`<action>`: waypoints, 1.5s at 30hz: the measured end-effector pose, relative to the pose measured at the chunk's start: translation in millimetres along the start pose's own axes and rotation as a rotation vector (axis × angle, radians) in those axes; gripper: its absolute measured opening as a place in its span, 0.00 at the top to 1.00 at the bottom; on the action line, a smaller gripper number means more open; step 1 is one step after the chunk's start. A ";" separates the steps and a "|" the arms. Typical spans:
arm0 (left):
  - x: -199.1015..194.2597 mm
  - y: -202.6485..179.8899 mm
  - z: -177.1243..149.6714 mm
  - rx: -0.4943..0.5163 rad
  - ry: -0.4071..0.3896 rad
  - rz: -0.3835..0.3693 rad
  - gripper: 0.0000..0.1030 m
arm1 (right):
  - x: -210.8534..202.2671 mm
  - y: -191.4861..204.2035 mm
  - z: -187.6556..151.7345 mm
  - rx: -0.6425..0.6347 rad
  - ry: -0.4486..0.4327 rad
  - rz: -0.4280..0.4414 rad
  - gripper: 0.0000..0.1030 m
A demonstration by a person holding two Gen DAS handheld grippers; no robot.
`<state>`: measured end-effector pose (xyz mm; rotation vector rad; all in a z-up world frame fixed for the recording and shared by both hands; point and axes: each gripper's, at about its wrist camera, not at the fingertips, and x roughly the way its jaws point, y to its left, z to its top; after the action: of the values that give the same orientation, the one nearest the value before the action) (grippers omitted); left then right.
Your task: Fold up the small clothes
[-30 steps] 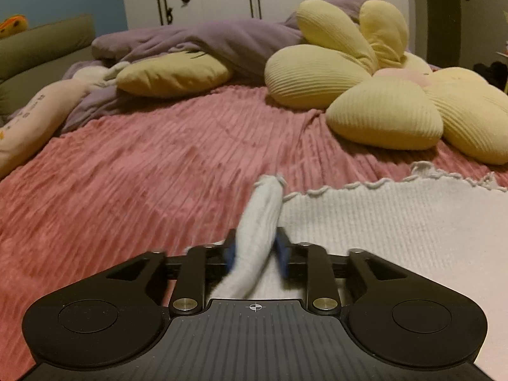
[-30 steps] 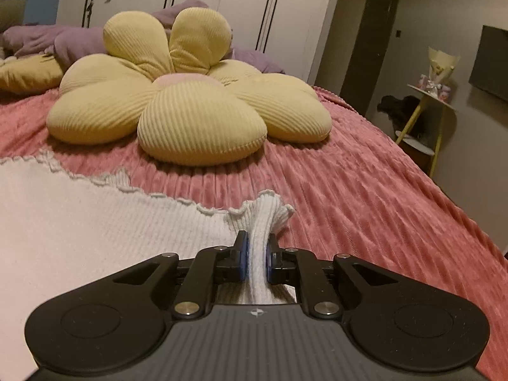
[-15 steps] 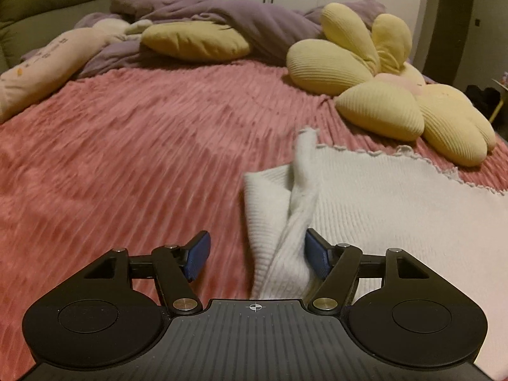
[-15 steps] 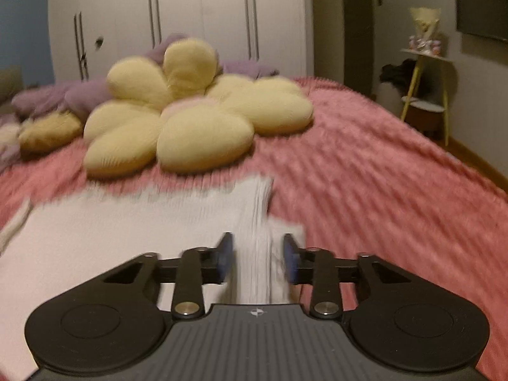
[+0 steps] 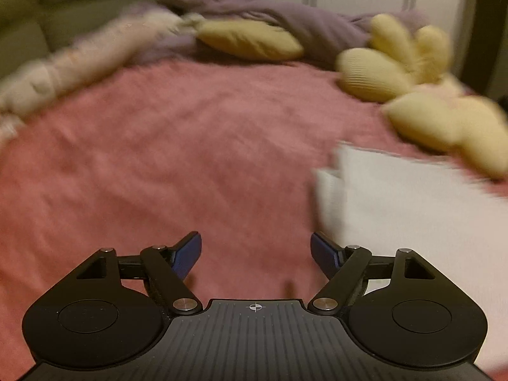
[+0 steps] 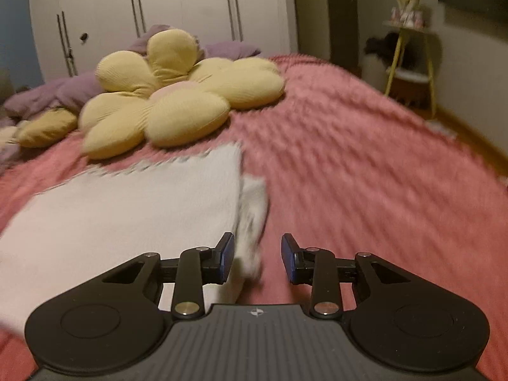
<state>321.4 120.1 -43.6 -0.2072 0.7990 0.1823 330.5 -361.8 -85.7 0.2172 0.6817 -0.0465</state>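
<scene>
A white knit garment (image 6: 127, 209) lies flat on the pink bedspread (image 6: 365, 190), folded over with a lower layer sticking out at its right edge. It also shows in the left wrist view (image 5: 412, 209) at the right. My left gripper (image 5: 255, 252) is open and empty, to the left of the garment over bare bedspread (image 5: 174, 174). My right gripper (image 6: 257, 258) is open and empty at the garment's right edge. Both views are motion-blurred.
A yellow flower-shaped cushion (image 6: 171, 95) lies beyond the garment, also in the left wrist view (image 5: 412, 85). A yellow pillow (image 5: 250, 39), purple blanket (image 5: 285, 16) and pale bolster (image 5: 79, 60) sit at the bed's far side. A yellow side table (image 6: 409, 63) stands right of the bed.
Both grippers let go of the garment's corners, opened wide and pulled back. The left one swung left off the garment; the garment now lies folded flat.
</scene>
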 end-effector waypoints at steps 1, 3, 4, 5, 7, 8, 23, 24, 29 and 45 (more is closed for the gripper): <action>-5.8 1.6 -5.4 -0.022 0.018 -0.055 0.18 | -9.0 -2.0 -7.4 0.013 0.010 0.028 0.69; -14.9 0.6 -20.3 -0.044 0.057 -0.151 0.18 | -20.8 -3.9 -19.7 0.041 0.030 0.071 0.69; -14.8 -1.7 -25.6 -0.035 0.079 -0.174 0.18 | -26.1 -5.3 -26.1 0.058 0.044 0.092 0.69; -14.1 -5.4 -32.3 -0.016 0.101 -0.182 0.18 | -29.4 -5.8 -30.6 0.073 0.055 0.103 0.67; -11.9 -10.5 -41.7 0.008 0.129 -0.171 0.23 | -31.9 -7.2 -39.0 0.097 0.085 0.120 0.66; -11.1 -11.9 -45.5 0.009 0.145 -0.176 0.24 | -31.4 -7.2 -41.4 0.106 0.099 0.116 0.66; 14.5 9.5 -28.0 -0.088 0.178 -0.211 0.34 | -38.1 8.3 -41.5 -0.013 0.059 -0.011 0.64; 16.4 10.3 -26.9 -0.095 0.181 -0.214 0.39 | -43.5 13.9 -40.0 -0.043 0.025 -0.018 0.65; 18.5 6.0 -24.3 -0.084 0.178 -0.250 0.57 | -52.7 56.8 -34.3 -0.166 -0.040 0.081 0.67; 33.9 18.7 -21.0 -0.134 0.196 -0.365 0.73 | -20.6 135.7 -64.5 -0.306 0.078 0.197 0.73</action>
<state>325.6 135.6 -84.6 -0.4982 0.9294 -0.1318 289.9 -216.1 -96.4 -0.0088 0.7328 0.2551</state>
